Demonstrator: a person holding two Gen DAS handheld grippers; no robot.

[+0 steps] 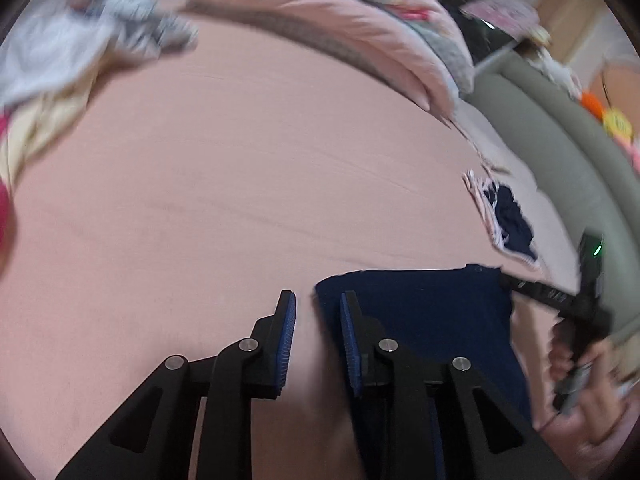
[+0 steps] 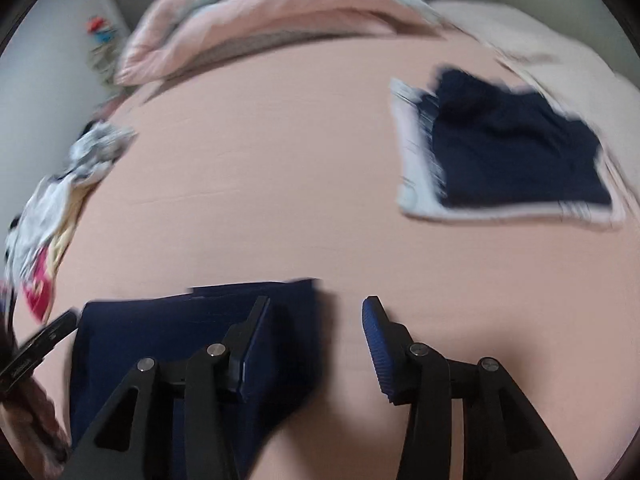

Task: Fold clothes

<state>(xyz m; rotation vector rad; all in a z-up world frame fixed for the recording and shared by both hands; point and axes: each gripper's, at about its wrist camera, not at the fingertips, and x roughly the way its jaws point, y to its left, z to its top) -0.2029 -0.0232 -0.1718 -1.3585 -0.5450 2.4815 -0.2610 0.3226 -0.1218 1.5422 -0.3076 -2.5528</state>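
So the navy garment is a soft, thin piece of cloth, light and floppy by the look of it, lying flat and already squared up on the pink bedsheet. My guess is it'll sag and slide the second you lift it by one point, so the edges or corners are the places to pinch, one per gripper, keeping both layers together.

In the left wrist view it sits lower right of centre. The left gripper has its jaws parted with nothing between them, and the cloth's left edge runs right by the right-hand finger, which overlaps the fabric; can't tell if it's touching or just hovering above.

In the right wrist view the navy garment fills the lower left. The right gripper is spread wide and empty too, its left finger over the cloth's right edge and the other finger over bare sheet. So each gripper straddles one side edge.

Further out, a folded stack with a dark piece on top sits upper right in the right view, well apart. A messy unfolded pile lies at the left edge, and a pink duvet is bunched along the top.
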